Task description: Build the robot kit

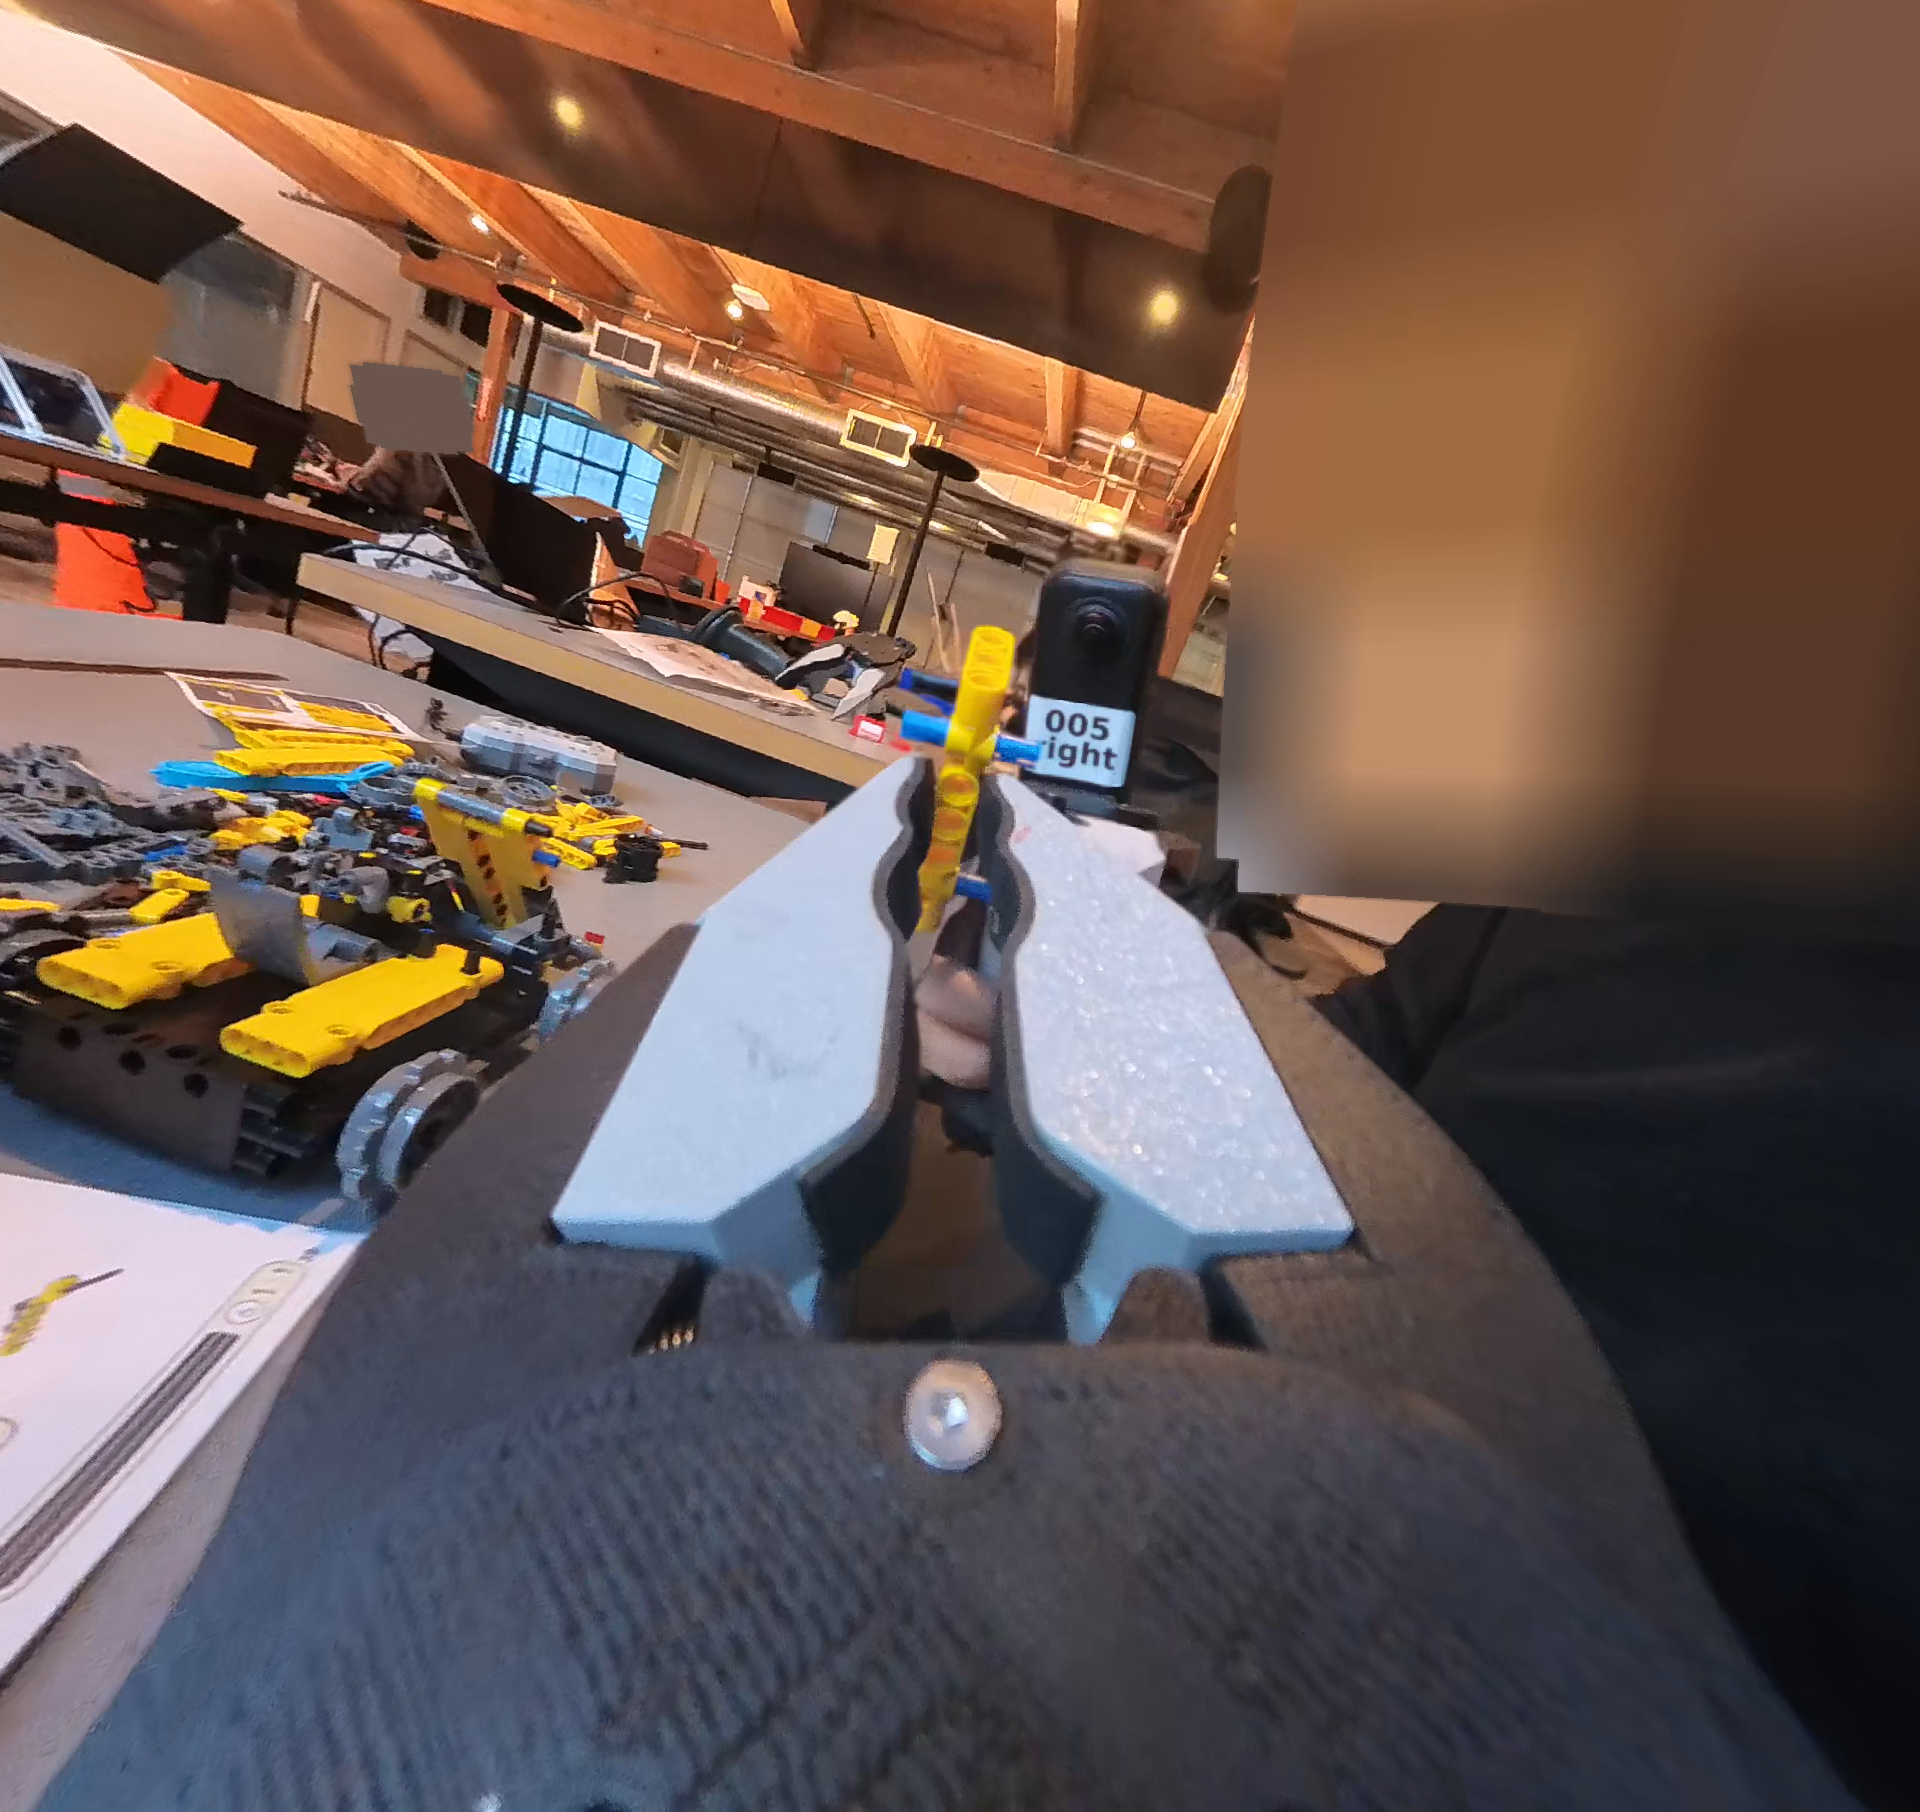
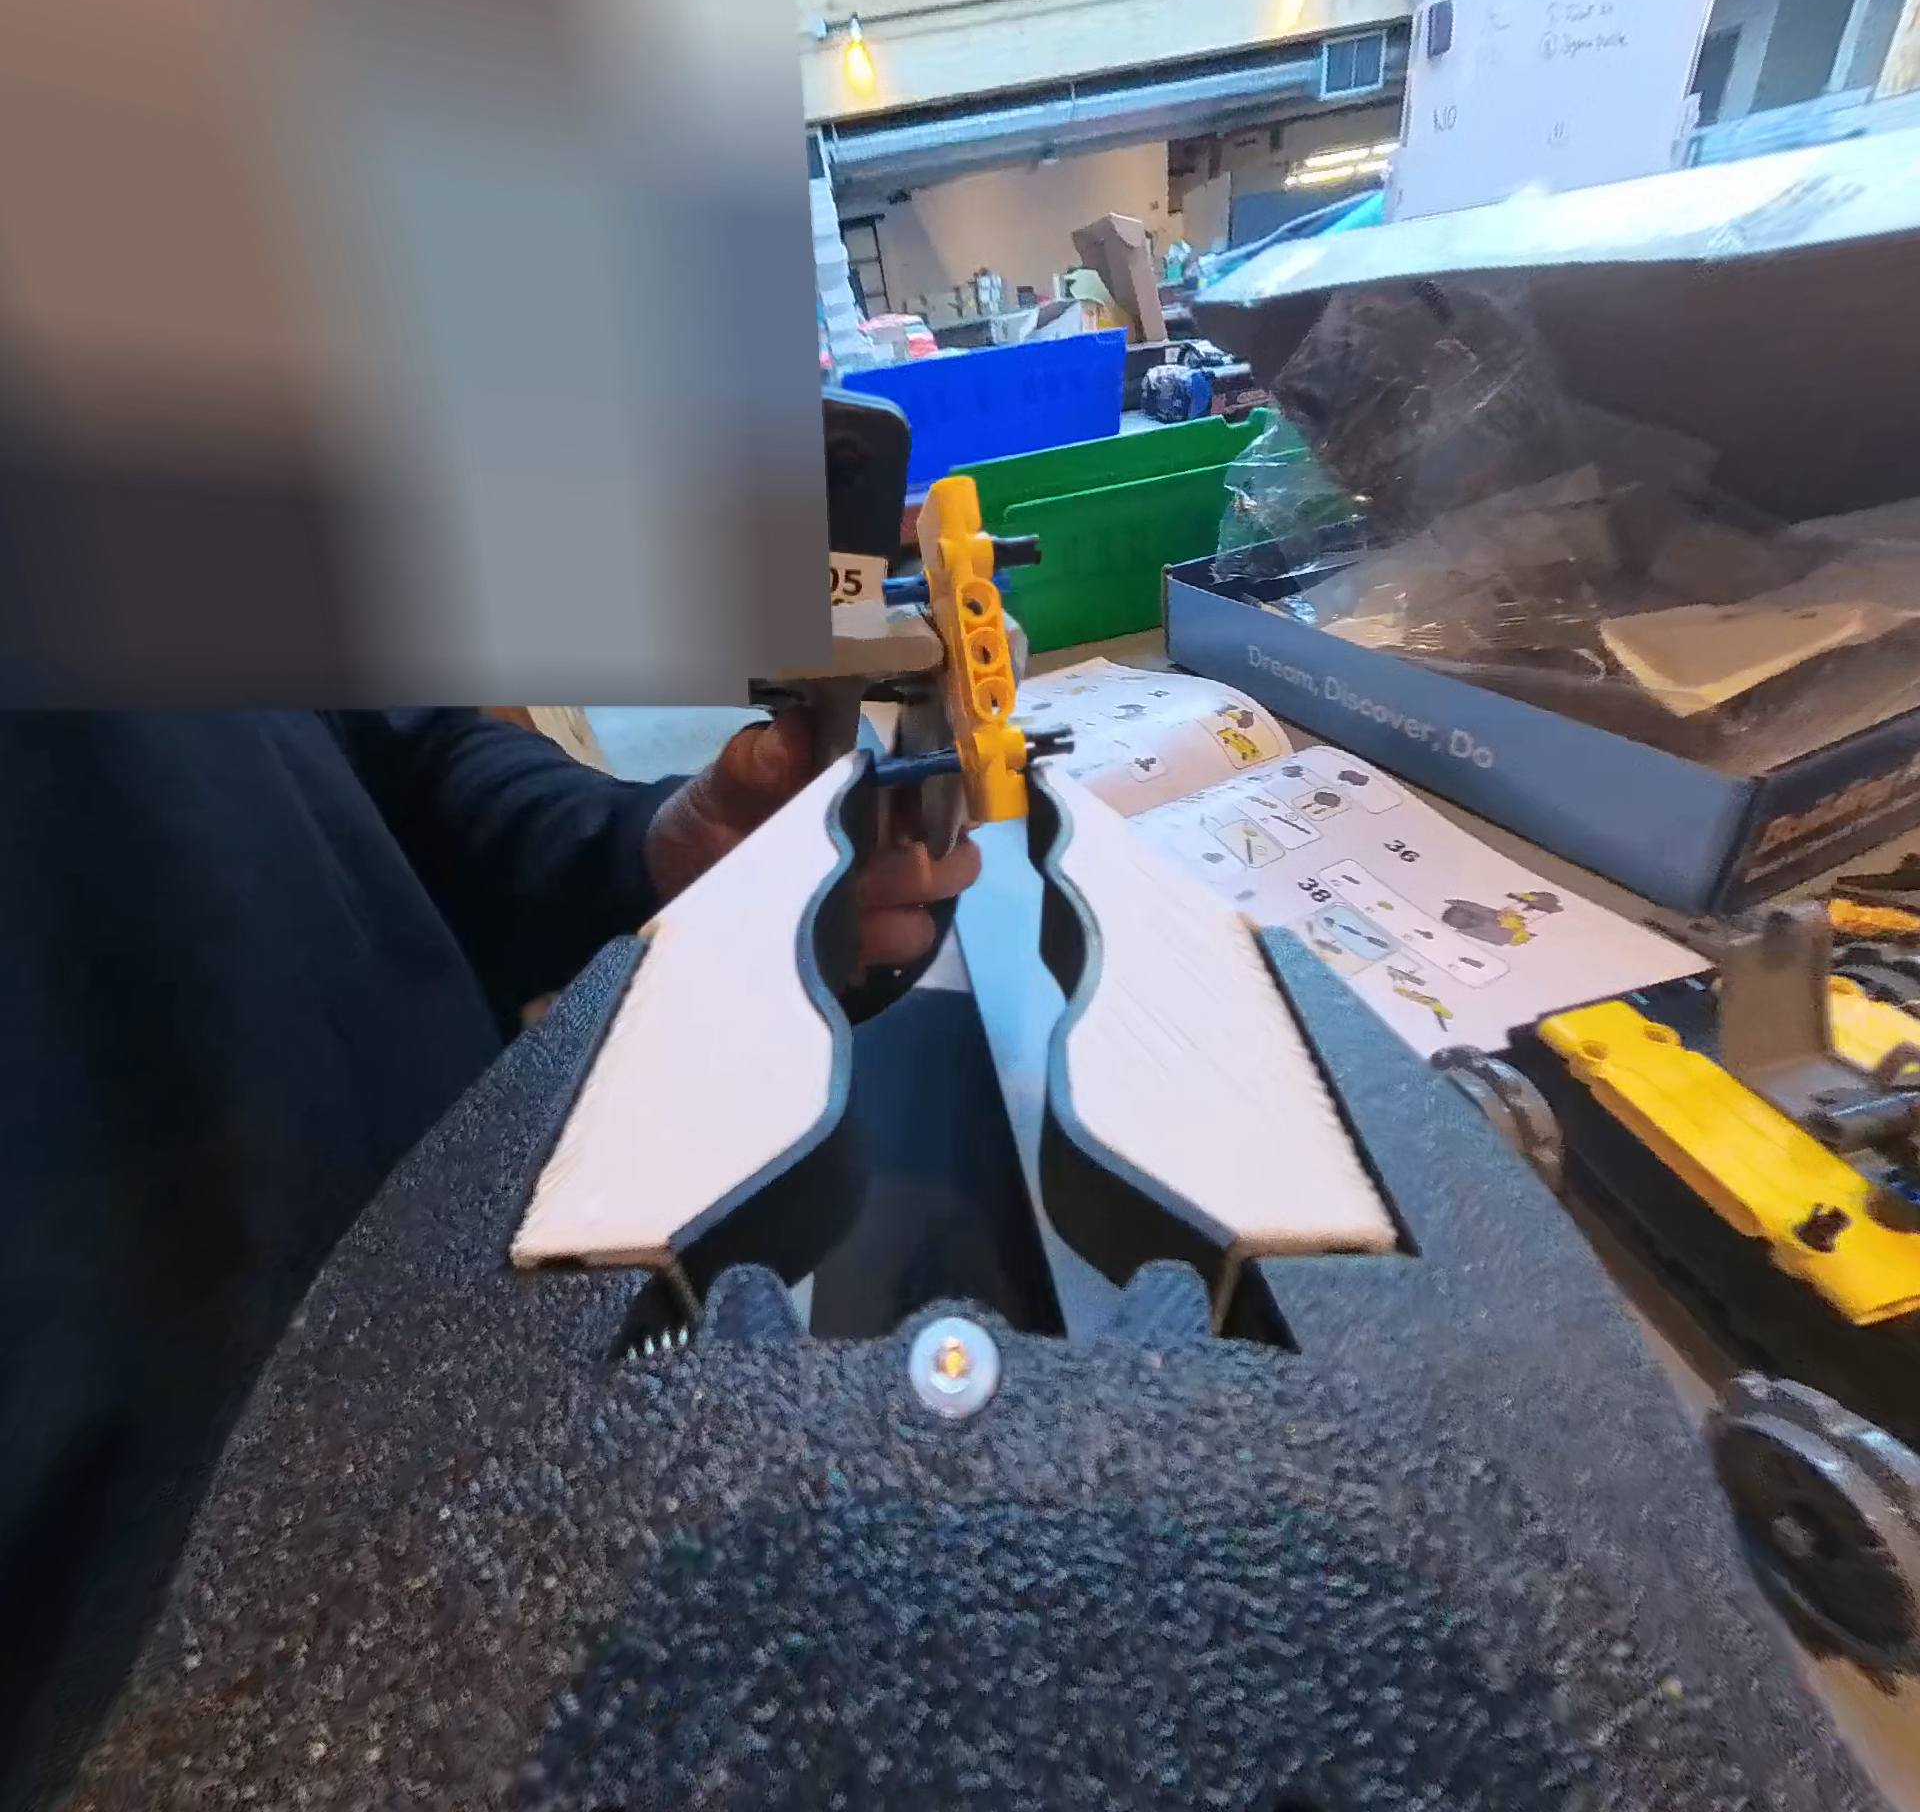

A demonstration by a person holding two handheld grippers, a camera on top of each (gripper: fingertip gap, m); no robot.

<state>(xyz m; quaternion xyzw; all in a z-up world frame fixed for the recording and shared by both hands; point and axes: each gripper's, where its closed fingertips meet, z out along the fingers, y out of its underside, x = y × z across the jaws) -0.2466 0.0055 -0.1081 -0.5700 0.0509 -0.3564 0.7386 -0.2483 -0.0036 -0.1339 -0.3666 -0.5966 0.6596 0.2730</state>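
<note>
My left gripper (image 1: pixel 958 794) is shut on a yellow perforated building beam (image 1: pixel 964 723) with blue pins through it, and holds it upright above the table. The same beam (image 2: pixel 977 661) shows in the right wrist view, clamped by the left gripper's grey fingers (image 2: pixel 883 656), with a hand (image 2: pixel 748 817) behind it. My right gripper (image 2: pixel 948 773) is open, its tips on either side of the beam's lower end and the dark blue pin there. The right gripper's black camera (image 1: pixel 1101 640) faces the left one just behind the beam.
A partly built yellow and black toy vehicle (image 1: pixel 260 1014) stands on the grey table and also shows in the right wrist view (image 2: pixel 1714 1139). Loose parts (image 1: pixel 104 827) lie behind it. An open instruction booklet (image 2: pixel 1299 848) and a dark box of plastic bags (image 2: pixel 1558 754) lie close by. Less than 4 cm separates the two grippers' tips.
</note>
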